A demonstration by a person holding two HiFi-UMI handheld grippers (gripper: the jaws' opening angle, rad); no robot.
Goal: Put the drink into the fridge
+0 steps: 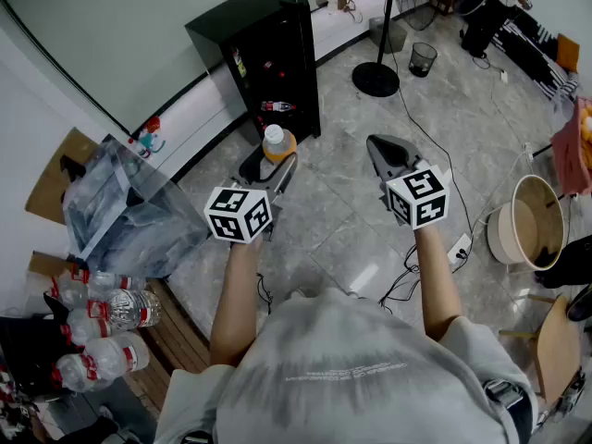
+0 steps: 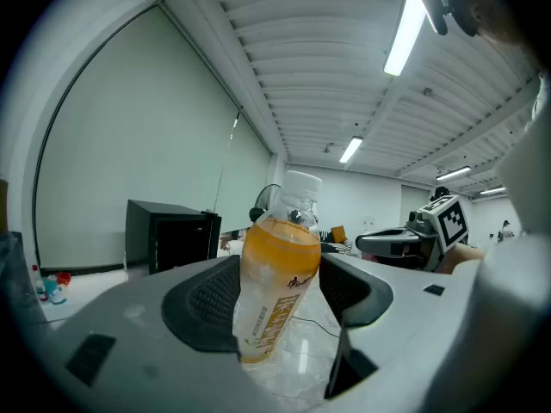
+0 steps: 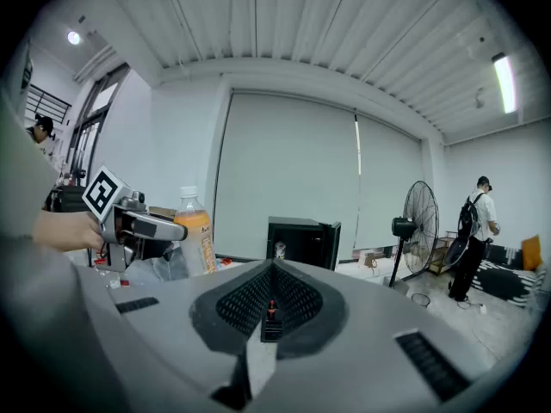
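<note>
Black fridge (image 2: 168, 235) beyond drink (image 2: 277, 265) in left claw (image 2: 280, 299)

Grey tile floor (image 1: 342, 202), pale wall (image 1: 139, 26), standing fan (image 3: 419, 205), strip lights (image 2: 411, 24)

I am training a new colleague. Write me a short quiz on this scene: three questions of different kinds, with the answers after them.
1. True or false: the right gripper is shut and empty.
2. The left gripper holds: A) an orange drink bottle; B) a red can; C) nothing.
3. Fill in: the black fridge has its door ___.
Key: 1 true; 2 A; 3 open.
</note>
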